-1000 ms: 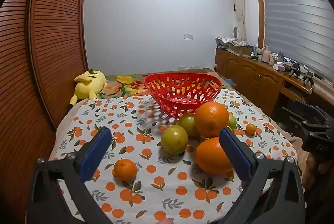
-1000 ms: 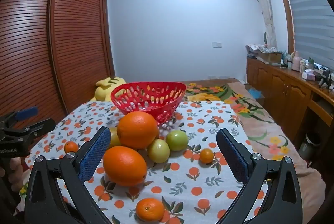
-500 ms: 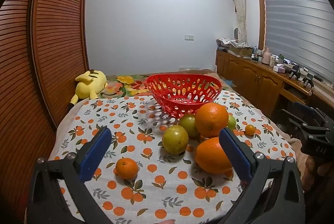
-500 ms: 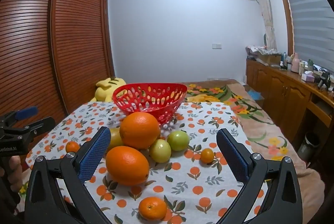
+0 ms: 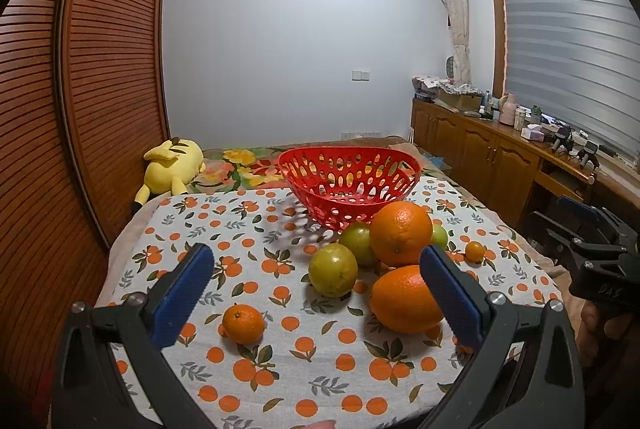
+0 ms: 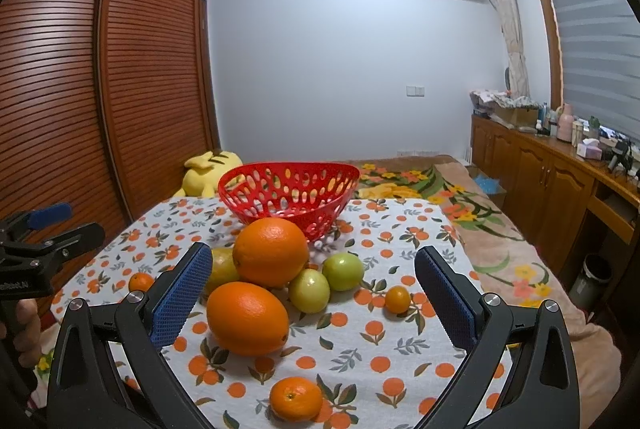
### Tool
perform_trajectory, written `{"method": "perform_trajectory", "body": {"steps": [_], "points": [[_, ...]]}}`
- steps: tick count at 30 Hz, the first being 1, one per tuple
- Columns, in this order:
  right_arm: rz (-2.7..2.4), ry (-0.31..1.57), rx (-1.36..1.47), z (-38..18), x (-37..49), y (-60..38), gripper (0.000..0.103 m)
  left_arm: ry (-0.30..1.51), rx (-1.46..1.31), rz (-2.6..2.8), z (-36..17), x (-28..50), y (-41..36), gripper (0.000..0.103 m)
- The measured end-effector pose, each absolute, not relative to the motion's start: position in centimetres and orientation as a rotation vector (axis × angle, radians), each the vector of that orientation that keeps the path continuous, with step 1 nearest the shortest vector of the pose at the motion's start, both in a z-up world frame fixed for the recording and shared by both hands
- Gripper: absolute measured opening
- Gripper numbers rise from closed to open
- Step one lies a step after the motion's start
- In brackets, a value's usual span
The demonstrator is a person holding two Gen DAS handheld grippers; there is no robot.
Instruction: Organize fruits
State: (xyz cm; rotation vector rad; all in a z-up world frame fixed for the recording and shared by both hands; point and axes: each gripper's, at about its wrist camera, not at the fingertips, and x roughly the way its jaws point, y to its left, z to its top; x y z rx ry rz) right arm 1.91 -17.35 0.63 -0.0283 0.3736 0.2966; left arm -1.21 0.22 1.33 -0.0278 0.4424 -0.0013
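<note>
A red perforated basket [image 5: 349, 180] [image 6: 288, 192] stands empty at the back of the table. In front of it lie two big oranges [image 5: 401, 233] [image 5: 404, 299] [image 6: 270, 251] [image 6: 247, 317], several green fruits [image 5: 333, 269] [image 6: 309, 289] [image 6: 343, 271], small mandarins [image 5: 243, 323] [image 6: 296, 398] and a tiny orange [image 5: 474, 251] [image 6: 397, 299]. My left gripper [image 5: 316, 289] is open above the near table edge, nothing between its blue pads. My right gripper [image 6: 314, 291] is open too, with the fruit pile beyond it.
The fruit-print tablecloth [image 5: 280, 357] covers the table. A yellow plush toy [image 5: 174, 163] lies on a floral blanket behind. Slatted wooden doors [image 5: 80, 109] stand left, a wooden sideboard [image 5: 500, 165] right. Each gripper shows at the side of the other's view.
Both cameras have risen and drawn back slightly, so the fruit sits a little lower in view. No fruit has moved and both grippers stay open.
</note>
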Motion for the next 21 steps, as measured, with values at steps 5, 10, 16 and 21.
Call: {"method": "perform_trajectory", "body": {"steps": [5, 10, 16, 21], "points": [[0.297, 0.373, -0.028, 0.61, 1.93, -17.34, 0.103, 0.438, -0.027, -0.006, 1.62, -1.29, 0.24, 0.103], [0.297, 0.372, -0.028, 0.60, 1.95, -17.36, 0.103, 0.433, -0.023, -0.005, 1.83, -1.36, 0.11, 0.103], [0.295, 0.369, -0.029, 0.83, 1.77, -17.28, 0.103, 0.431, -0.023, -0.005, 1.91, -1.40, 0.09, 0.103], [0.292, 0.367, -0.029, 0.96, 1.69, -17.33, 0.103, 0.424, -0.025, -0.005, 2.29, -1.59, 0.12, 0.103]]}}
